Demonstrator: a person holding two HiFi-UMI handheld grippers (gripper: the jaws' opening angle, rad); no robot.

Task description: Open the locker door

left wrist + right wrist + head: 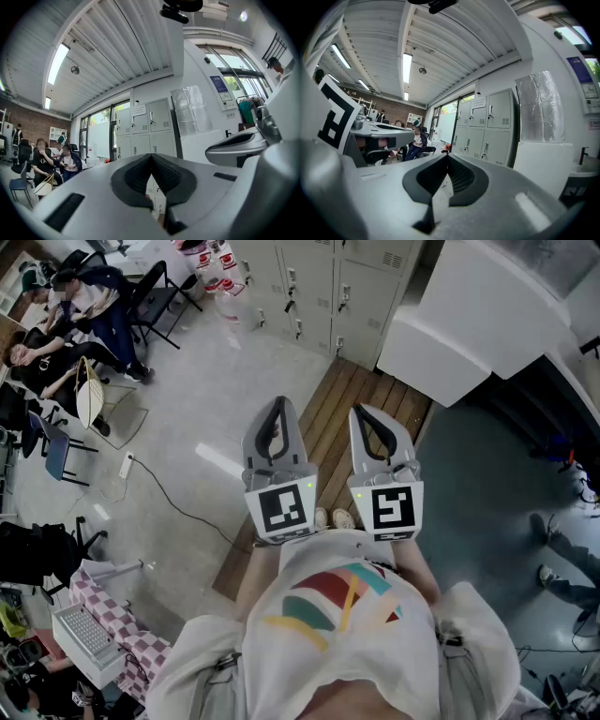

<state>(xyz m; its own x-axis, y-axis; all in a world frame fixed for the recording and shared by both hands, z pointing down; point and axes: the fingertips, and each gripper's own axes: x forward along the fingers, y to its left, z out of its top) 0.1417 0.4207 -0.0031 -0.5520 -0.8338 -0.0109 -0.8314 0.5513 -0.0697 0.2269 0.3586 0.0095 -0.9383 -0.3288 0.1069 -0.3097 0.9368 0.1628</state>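
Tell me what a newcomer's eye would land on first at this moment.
The left gripper and right gripper fill the middle of the head view side by side, both shut and empty, held out over a strip of wooden decking. Beyond them, at the top of that view, stands a bank of grey lockers whose doors look closed. At the upper left sits a group of seated people.

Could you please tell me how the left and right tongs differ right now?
The left tongs reach over grey floor; the right tongs over the wooden platform. The left cube and right cube show different patterns. Both are shut, empty, and aimed towards the lockers.
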